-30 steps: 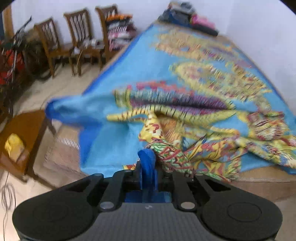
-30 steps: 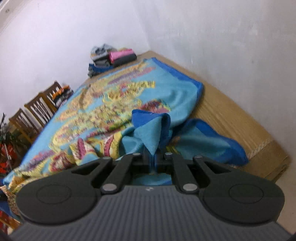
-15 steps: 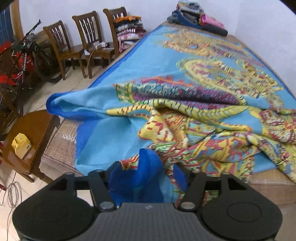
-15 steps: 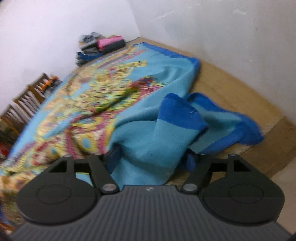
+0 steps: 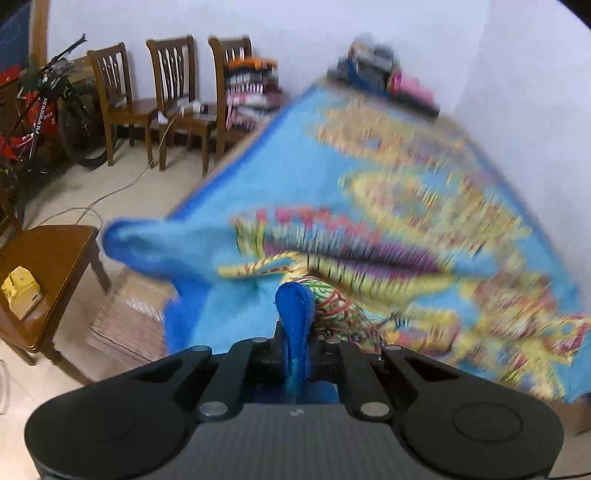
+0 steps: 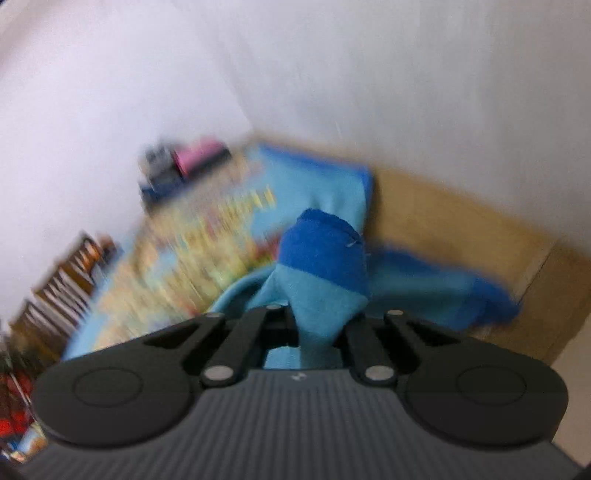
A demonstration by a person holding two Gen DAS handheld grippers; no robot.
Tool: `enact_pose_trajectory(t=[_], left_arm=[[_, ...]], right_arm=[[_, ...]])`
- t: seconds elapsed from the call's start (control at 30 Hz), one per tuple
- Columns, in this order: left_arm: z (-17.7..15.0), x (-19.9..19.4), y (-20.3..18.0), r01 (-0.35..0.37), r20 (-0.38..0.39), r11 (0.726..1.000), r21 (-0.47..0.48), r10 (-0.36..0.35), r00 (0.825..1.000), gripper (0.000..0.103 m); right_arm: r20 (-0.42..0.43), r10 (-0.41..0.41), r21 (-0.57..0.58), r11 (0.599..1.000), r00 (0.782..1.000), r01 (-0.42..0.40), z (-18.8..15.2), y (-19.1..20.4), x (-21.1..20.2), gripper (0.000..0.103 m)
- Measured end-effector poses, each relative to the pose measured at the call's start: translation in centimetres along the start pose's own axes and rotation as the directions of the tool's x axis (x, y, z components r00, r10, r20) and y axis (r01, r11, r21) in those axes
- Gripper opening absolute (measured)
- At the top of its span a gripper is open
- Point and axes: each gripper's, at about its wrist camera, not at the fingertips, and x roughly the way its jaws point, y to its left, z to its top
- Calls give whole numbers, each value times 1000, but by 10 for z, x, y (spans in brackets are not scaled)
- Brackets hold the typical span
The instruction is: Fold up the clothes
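Left claw (image 5: 295, 332), right claw (image 6: 314, 328) — black linkage arms, silver pivot screws, ribbed grey housing.

Three wooden chairs (image 5: 173, 99) line a plain white wall (image 5: 303, 33) on a pale tiled floor (image 5: 122, 192), beside a parked bicycle (image 5: 48, 107) and a small brown side table (image 5: 48, 266) in an evenly lit room.
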Motion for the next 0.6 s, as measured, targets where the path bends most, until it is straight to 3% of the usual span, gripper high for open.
enact_pose_trajectory(t=[0.23, 0.4, 0.6], left_arm=[[0, -90, 23, 96, 126, 995, -18, -93, 988, 8], [-5, -136, 34, 142, 190, 990, -20, -135, 972, 8], [-5, -168, 42, 211, 246, 977, -26, -198, 949, 8]], right_arm=[[245, 53, -47, 998, 968, -42, 45, 25, -119, 5], [272, 28, -84, 996, 962, -5, 39, 26, -171, 5], [250, -27, -74, 996, 968, 46, 24, 18, -189, 5]])
